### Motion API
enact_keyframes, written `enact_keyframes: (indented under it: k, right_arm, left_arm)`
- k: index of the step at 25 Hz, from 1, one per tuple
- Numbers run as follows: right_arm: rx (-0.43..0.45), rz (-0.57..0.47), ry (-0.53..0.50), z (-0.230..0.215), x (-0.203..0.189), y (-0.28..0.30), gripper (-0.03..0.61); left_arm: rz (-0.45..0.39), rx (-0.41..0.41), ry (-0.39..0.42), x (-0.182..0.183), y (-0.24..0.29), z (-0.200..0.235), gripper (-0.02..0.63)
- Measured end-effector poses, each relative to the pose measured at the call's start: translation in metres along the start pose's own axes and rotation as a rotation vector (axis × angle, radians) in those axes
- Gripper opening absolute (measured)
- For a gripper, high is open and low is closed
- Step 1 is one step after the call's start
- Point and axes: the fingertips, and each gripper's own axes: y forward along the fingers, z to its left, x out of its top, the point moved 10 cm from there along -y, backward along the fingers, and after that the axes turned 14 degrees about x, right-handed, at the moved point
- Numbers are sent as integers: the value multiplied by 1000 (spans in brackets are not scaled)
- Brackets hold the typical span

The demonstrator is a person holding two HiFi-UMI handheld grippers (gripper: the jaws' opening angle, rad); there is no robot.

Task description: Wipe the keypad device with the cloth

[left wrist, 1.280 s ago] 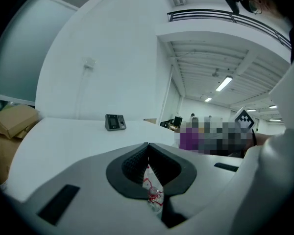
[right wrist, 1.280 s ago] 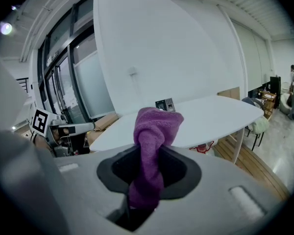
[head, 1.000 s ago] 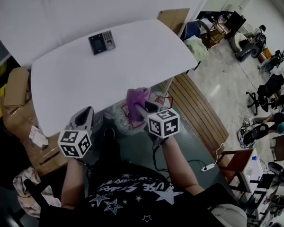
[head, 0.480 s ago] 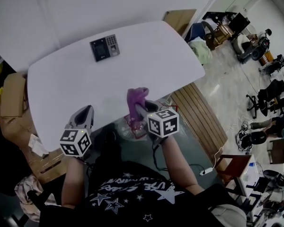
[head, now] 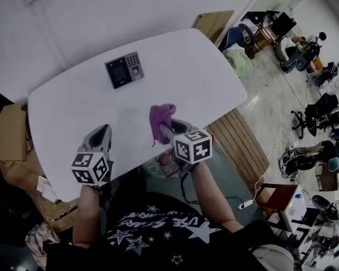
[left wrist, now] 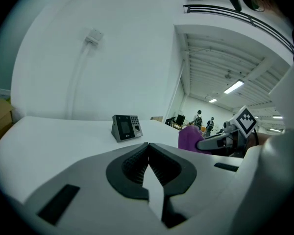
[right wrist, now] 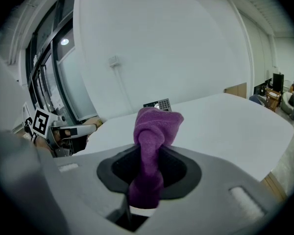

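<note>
The keypad device [head: 124, 69] is a small dark box with a screen and a button pad; it stands toward the far side of the white table [head: 209, 66]. It also shows in the left gripper view as the keypad device [left wrist: 127, 128] and, partly hidden behind the cloth, in the right gripper view as the keypad device [right wrist: 157, 105]. My right gripper [head: 161, 125] is shut on a bunched purple cloth [head: 161, 117], held above the table's near edge; the cloth [right wrist: 152, 141] sticks up between the jaws. My left gripper [head: 101, 134] hovers over the near left edge, shut and empty, jaws touching [left wrist: 148, 161].
Cardboard boxes [head: 11, 131] stand on the floor left of the table. A wooden slatted bench [head: 240, 143] lies at the right. A clear bag [head: 161, 165] with items sits under the near edge. Office chairs [head: 319, 109] and clutter fill the far right.
Both grippers have come forward over the table's near edge, the right one carrying the purple cloth toward the keypad device. The jaws' states stay the same.
</note>
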Motion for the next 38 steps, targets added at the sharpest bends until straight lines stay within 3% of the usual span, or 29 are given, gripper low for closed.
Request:
enact_keyframes:
  k: [16,28,38]
  right_arm:
    - [-2,32,-52,-18,74,94,99]
    - [50,78,-120,-19,99,171,100]
    - [121,64,-161,-30,120,213,100]
  left_arm:
    - [2,2,-40,44,68,71,8]
    - [21,14,-60,46,96,106,8]
    - [26,97,-97,42,91,107,8]
